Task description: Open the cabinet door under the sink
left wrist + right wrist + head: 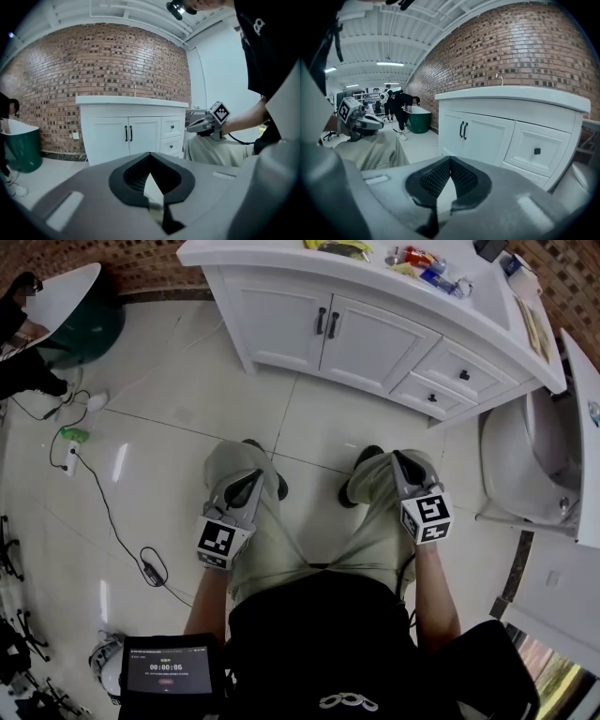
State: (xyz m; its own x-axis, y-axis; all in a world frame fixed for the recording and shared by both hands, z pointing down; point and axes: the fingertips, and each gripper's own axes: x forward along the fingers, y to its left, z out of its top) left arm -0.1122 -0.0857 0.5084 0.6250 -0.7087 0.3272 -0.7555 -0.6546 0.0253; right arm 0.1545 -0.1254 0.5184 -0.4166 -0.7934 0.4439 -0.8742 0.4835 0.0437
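The white sink cabinet [281, 320] stands ahead with its two doors closed; two black handles [326, 323] sit side by side at the middle. In the left gripper view the doors [129, 135] are a good way off, as are the handles [463, 130] in the right gripper view. My left gripper [246, 486] hovers over the person's left knee, my right gripper [405, 465] over the right knee. Both are shut and hold nothing: the left gripper's [150, 154] jaws meet at the tip, and so do the right gripper's [450, 160].
Two drawers [450, 379] sit right of the doors. Small items [422, 259] lie on the countertop. A white toilet [525, 456] stands at the right, a green tub [89, 324] at far left. A cable [112, 521] trails over the tiled floor. People [401, 108] stand by the tub.
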